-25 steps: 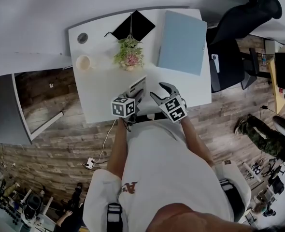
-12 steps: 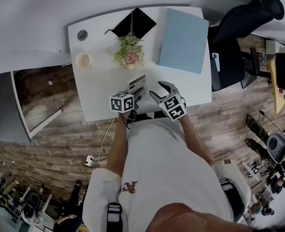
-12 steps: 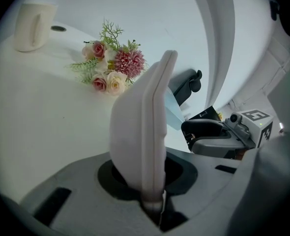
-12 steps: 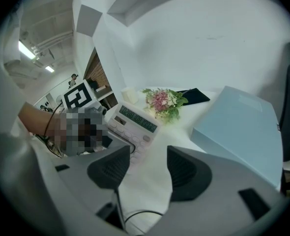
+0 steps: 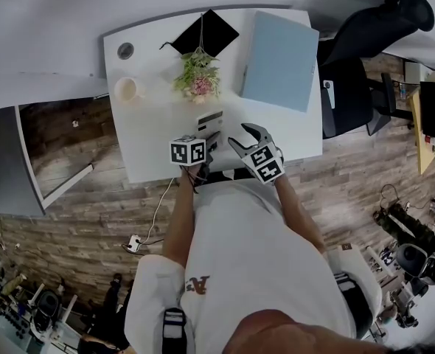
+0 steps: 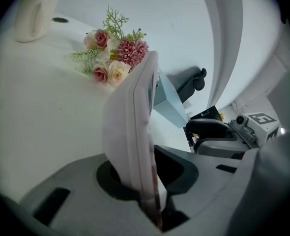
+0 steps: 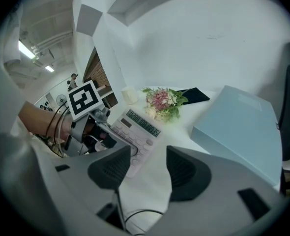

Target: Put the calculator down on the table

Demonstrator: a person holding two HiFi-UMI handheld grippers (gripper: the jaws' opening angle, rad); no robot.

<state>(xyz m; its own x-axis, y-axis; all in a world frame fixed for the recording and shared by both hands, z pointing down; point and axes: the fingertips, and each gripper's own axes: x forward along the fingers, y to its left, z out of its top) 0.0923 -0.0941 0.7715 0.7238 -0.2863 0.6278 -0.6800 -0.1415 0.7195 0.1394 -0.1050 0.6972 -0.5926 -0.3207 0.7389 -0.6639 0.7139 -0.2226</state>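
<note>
Left tongs opening round forward-pointing calculator

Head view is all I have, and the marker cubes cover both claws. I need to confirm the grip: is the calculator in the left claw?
Observer: Yes. The left gripper view shows the calculator held by its near edge in the left claw, whose jaws are opening.
Operator: And the other one?
Observer: The right claw is open in its own view, with nothing in it.
Operator: Calculator face up?
Observer: Yes, the right gripper view shows its keys and display facing up.
</note>
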